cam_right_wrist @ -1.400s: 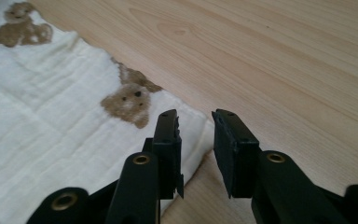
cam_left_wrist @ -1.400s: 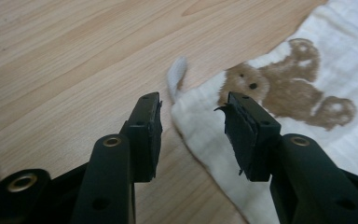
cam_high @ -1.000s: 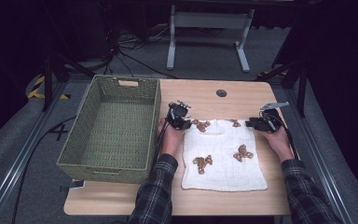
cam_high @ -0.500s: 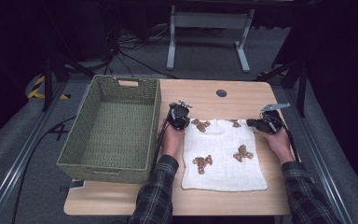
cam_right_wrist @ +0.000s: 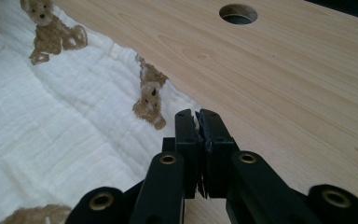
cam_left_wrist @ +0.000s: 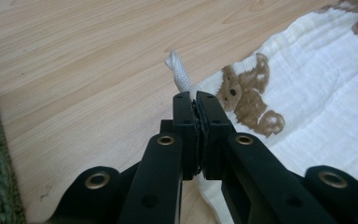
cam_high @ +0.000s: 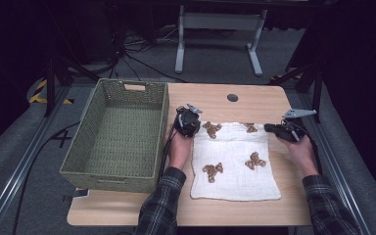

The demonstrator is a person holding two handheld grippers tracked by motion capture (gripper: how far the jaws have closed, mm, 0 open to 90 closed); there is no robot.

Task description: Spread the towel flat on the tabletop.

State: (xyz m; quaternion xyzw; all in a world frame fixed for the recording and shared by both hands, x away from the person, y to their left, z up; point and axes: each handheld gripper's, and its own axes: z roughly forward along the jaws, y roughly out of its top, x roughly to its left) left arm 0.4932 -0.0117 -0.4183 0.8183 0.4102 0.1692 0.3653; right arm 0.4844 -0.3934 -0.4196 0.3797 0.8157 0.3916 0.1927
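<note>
White muslin cloth [cam_high: 235, 161] with brown bear prints is lying flat on the counter [cam_high: 215, 100], just right of the green wicker basket [cam_high: 117, 132]. Its long axis is running from the person's edge toward the far edge, short axis left-right.

Left hand-held gripper [cam_left_wrist: 195, 100] is pinching the far-left corner: jaws fully together on the fabric, with a white tag or twisted corner tip [cam_left_wrist: 177, 72] poking out past the tips. Right hand-held gripper [cam_right_wrist: 196, 116] is doing the same on the far-right corner, jaws clamped with a sliver of cloth edge between them.

In the high view the left hand-held gripper [cam_high: 188, 121] and the right one [cam_high: 285, 131] are sitting at the 2 far corners, so the whole cloth is lying toward the person from both, between the forearms.

Key relation, my read: both held corners are on the far edge, the free edge is nearest the person. A fold would mean carrying the far edge back over the cloth toward the near edge. Basket is next to the left hand, so that arm is nearer for any drop-in. Risk: thin muslin slipping out of either pinch, or uneven lift skewing the fold.
</note>
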